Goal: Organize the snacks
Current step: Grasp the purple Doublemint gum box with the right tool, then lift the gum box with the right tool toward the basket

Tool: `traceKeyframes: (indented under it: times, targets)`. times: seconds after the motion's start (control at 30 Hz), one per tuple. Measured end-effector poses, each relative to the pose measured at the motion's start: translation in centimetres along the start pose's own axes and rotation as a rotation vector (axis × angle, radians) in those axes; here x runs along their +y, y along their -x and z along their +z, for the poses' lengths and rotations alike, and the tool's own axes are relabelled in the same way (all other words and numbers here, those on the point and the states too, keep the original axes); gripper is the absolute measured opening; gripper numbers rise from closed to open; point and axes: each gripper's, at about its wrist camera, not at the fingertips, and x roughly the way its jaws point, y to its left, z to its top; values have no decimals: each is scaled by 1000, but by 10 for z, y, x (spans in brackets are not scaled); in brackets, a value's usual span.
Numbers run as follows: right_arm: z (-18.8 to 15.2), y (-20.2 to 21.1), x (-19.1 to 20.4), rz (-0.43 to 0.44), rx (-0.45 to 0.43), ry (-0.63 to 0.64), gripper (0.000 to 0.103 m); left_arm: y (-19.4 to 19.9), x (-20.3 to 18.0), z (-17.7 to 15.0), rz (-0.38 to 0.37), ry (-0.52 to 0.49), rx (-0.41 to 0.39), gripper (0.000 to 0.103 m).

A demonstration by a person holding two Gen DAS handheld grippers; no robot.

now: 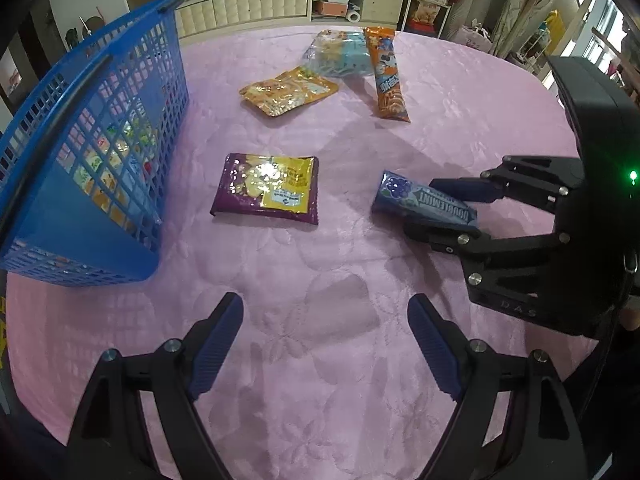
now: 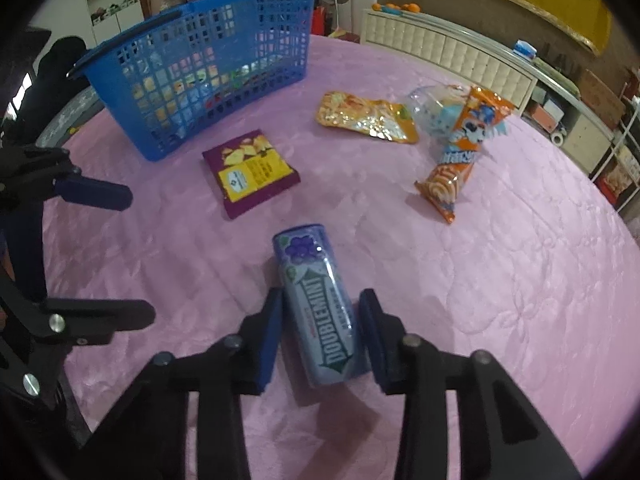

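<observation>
A blue Doublemint gum bottle (image 2: 318,308) lies on the pink tablecloth between the fingers of my right gripper (image 2: 322,312); the left pad touches it, a small gap shows at the right pad. In the left wrist view the same bottle (image 1: 420,200) sits in the right gripper (image 1: 440,208). My left gripper (image 1: 326,336) is open and empty above bare cloth. A blue mesh basket (image 1: 100,140) (image 2: 208,76) with several snacks inside stands at the left. A purple-yellow packet (image 1: 268,188) (image 2: 250,170) lies near it.
A gold-orange packet (image 1: 288,90) (image 2: 366,118), a clear-blue bag (image 1: 340,54) (image 2: 434,110) and an orange wafer pack (image 1: 388,74) (image 2: 460,160) lie farther back. The round table's edge (image 2: 600,200) curves at the right. Cabinets and shelves stand behind.
</observation>
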Motion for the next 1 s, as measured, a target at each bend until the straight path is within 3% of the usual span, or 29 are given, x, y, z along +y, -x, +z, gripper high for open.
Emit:
traceKeyframes:
  times: [0.3, 0.73, 1.0]
  targets:
    - [-9, 15, -8, -34, -28, -32, 34, -4, -11, 20, -28, -13, -18, 83]
    - [-11, 49, -84, -171, -109, -337, 34, -20, -38, 111, -51, -78, -84, 83]
    - [9, 54, -107, -247, -139, -414, 34, -53, -46, 149, -67, -83, -53, 83]
